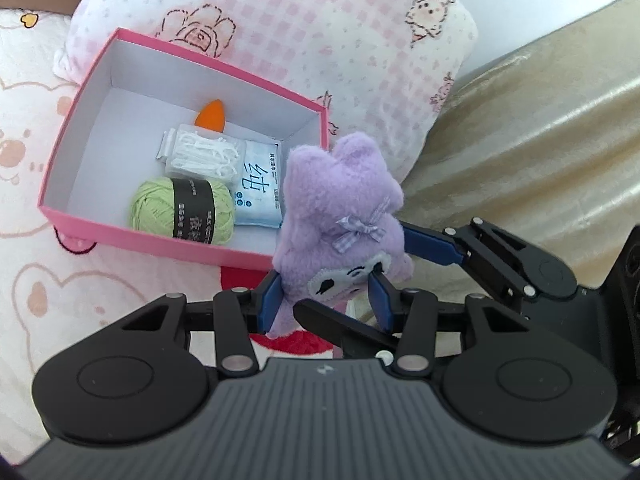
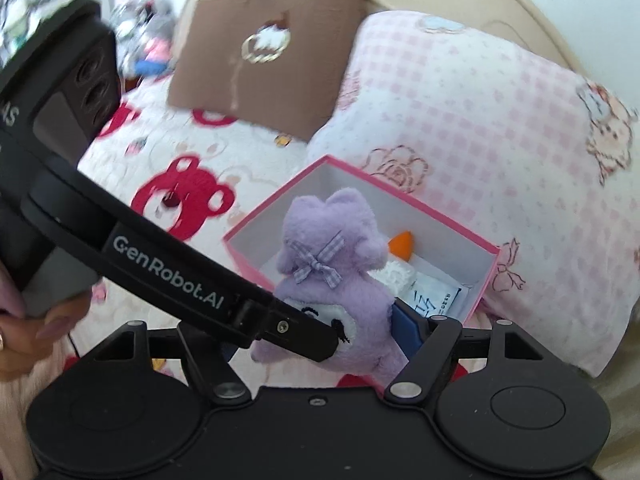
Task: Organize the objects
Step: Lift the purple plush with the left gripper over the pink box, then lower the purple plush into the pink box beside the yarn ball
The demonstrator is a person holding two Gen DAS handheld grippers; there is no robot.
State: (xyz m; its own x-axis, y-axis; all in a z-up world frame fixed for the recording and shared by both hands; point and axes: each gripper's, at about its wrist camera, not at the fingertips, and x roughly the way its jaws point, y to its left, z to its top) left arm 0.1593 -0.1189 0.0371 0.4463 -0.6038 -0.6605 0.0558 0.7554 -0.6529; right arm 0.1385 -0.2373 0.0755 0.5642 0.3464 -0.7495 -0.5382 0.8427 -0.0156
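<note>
A purple plush toy (image 1: 340,208) with a checked bow hangs face down over the near right corner of the pink box (image 1: 180,249). My left gripper (image 1: 326,304) is shut on its face end, with the blue pads (image 1: 272,304) pressing both sides. My right gripper (image 2: 320,320) stands open around the same plush toy (image 2: 332,264). One of its blue fingers (image 1: 432,245) sits beside the toy's body, and its other finger is partly hidden. Inside the box lie a green yarn ball (image 1: 182,210), a clear case of floss picks (image 1: 204,156), a tissue pack (image 1: 260,192) and an orange piece (image 1: 212,116).
The pink box (image 2: 360,176) rests on a bed sheet with red bears (image 2: 180,200), against a pink checked pillow (image 1: 320,40). A brown pillow (image 2: 264,48) lies further back. Beige fabric (image 1: 540,120) runs along the right. A person's hand (image 2: 40,328) holds the left gripper.
</note>
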